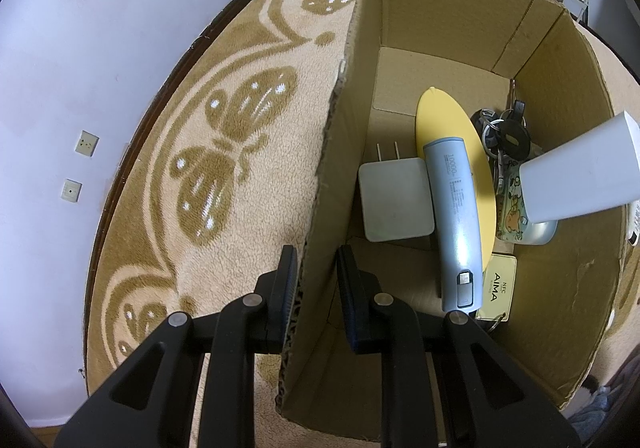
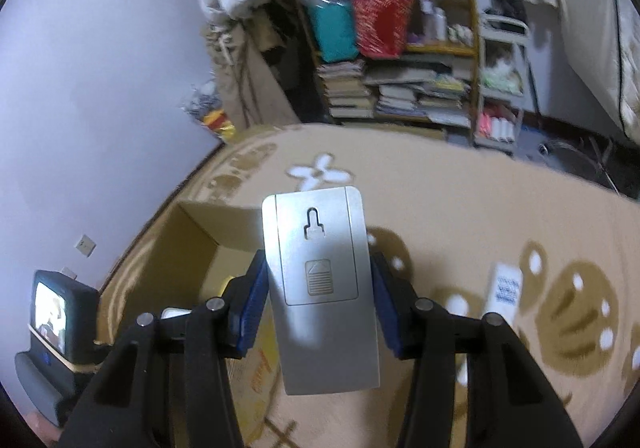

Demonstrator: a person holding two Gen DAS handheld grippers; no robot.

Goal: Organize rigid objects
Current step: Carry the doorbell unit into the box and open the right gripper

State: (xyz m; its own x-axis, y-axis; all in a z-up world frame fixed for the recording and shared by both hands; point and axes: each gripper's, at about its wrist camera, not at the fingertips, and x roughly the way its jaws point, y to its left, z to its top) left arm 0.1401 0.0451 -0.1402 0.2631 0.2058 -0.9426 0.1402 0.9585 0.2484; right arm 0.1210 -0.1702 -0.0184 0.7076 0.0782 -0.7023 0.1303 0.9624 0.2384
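The left tool (image 1: 316,280) pinches the near left wall of the cardboard box (image 1: 452,28), one pad outside and one inside. In the box lie a white charger (image 1: 394,200), a blue power bank (image 1: 454,208) across a yellow oval piece (image 1: 444,116), a bunch of keys (image 1: 504,132) and a card (image 1: 498,288). The right tool (image 2: 320,308) clamps a silver remote (image 2: 320,276) by its long sides, back cover up, above the patterned carpet (image 2: 460,208) just right of the box.

Box (image 1: 432,8) on rug (image 1: 224,176); inside: charger (image 1: 394,200) left of power bank (image 1: 454,216), keys (image 1: 504,136) right.
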